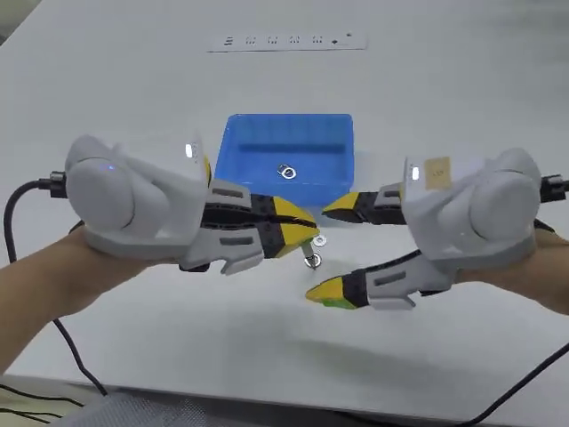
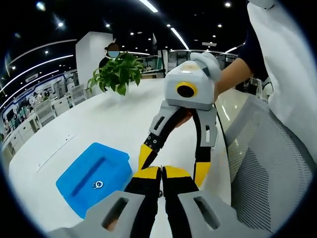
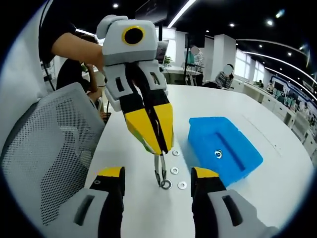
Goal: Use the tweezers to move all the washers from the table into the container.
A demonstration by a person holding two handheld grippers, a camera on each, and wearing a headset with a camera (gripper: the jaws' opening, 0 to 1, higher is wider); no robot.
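**Right gripper view:** the right tool is wide open, its yellow-tipped jaws well apart over the worktop. The left tool comes in from above with its jaws pressed together on the tweezers, which point down. The tweezers' tips meet a washer, but I cannot tell whether they pinch it. Three more washers lie just beside it on the worktop. The blue bin sits near them, with one washer on its floor. A mesh chair stands at the worktop's other side.

**Left gripper view:** the left tool has its jaws closed side by side, and a sliver of metal shows between them. The right tool faces it with its jaws spread. The bin lies off to one side with the washer in it. A plant stands farther along the worktop.

**Head view:** the left tool reaches in from the left, clamped on the tweezers. The right tool gapes from the right. A washer lies just beside the tweezers' tip. The bin sits just behind them, holding its washer. A power strip lies well beyond
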